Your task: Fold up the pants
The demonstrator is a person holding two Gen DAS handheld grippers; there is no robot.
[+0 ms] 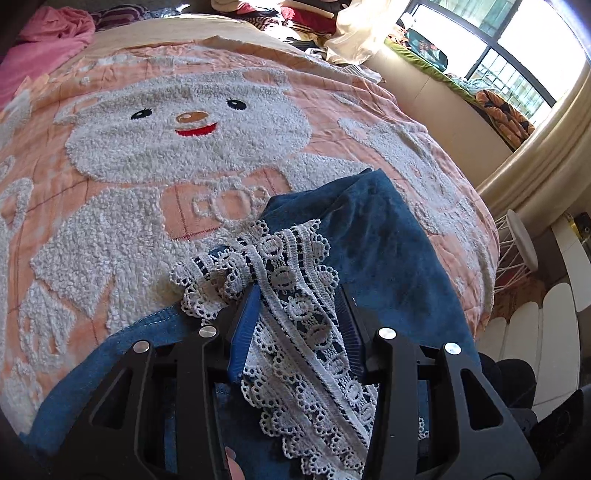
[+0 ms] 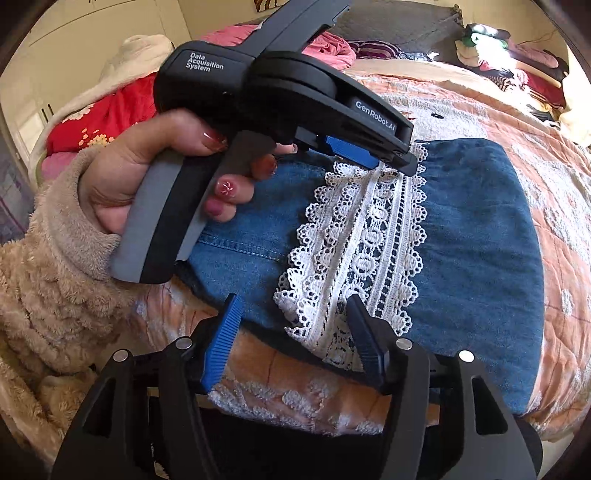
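Blue denim pants with a white lace hem lie folded on a peach snowman quilt. In the left wrist view my left gripper has its jaws apart around the lace hem, which bunches between them over the blue denim. The right wrist view shows the left gripper at the far end of the lace. My right gripper is open at the quilt's near edge, its right finger resting on the near end of the lace.
A pink blanket and piled clothes lie at the bed's far end. A window ledge with fabrics and a white wire stool stand to the right. A red blanket lies to the left.
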